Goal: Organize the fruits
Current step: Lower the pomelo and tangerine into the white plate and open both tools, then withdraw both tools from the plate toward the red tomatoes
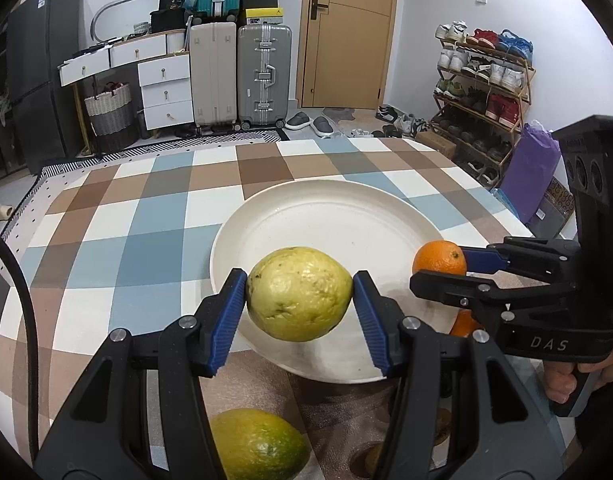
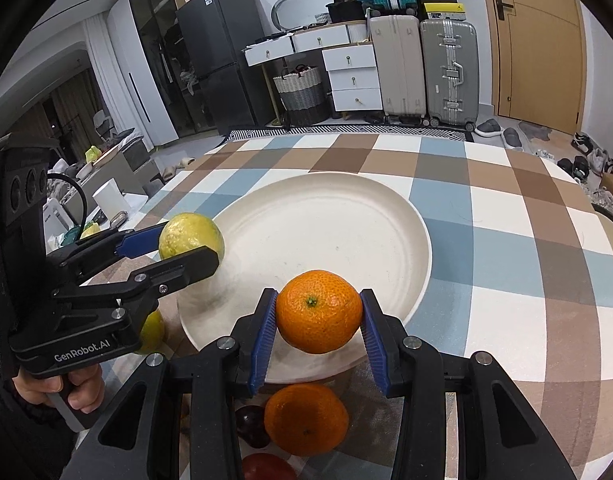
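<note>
Nearest the lens, the left gripper [image 1: 299, 300] pinches a yellow-green guava [image 1: 299, 294] between its blue pads [image 1: 226, 320], holding it above the near rim of a wide white plate [image 1: 346, 216]. Below the jaws a second green guava [image 1: 258, 444] lies on the checked tablecloth [image 1: 146, 240]. The right gripper [image 2: 318, 316] likewise clamps an orange [image 2: 319, 311] between its ribbed blue pads, over the plate's near edge. Another orange [image 2: 306, 418] sits on the cloth just beneath, beside a dark red fruit [image 2: 252, 424] and a red one [image 2: 268, 467] at the frame's bottom. The plate itself holds nothing; both gripped fruits hang over it without touching. Readable writing: "GenRobot.AI" on the left gripper's body [image 2: 82, 354] and "DAS" on the right gripper's body [image 1: 548, 344]. Beyond the table stand suitcases [image 1: 264, 76] and a white drawer unit [image 1: 164, 92].
</note>
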